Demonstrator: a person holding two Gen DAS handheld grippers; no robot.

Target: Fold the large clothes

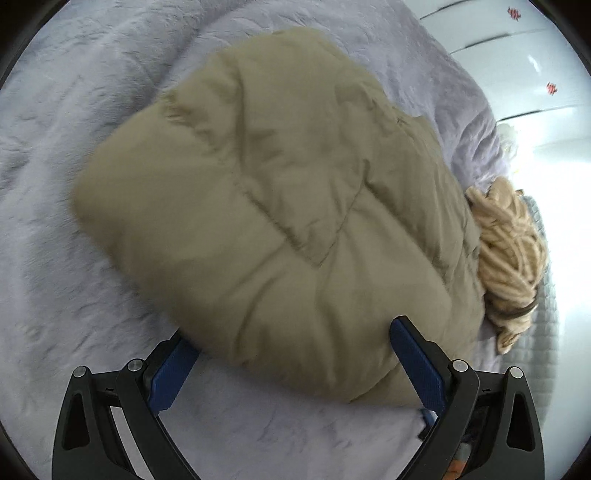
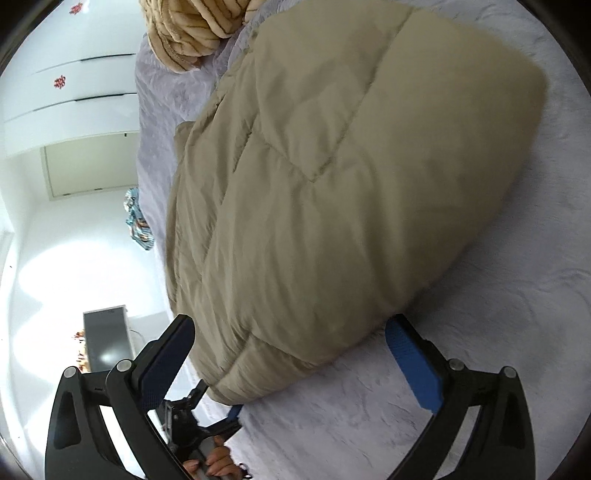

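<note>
A khaki padded coat lies folded into a thick bundle on the pale lilac bed cover. It also fills the right wrist view. My left gripper is open, its blue-padded fingers either side of the bundle's near edge; the left finger is partly hidden under the fabric. My right gripper is open too, straddling the bundle's near corner. The left gripper also shows in the right wrist view, low beside that corner.
A tan striped plush garment lies beyond the coat at the bed's edge, also in the right wrist view. White wardrobe doors, a dark screen and a colourful item are beside the bed.
</note>
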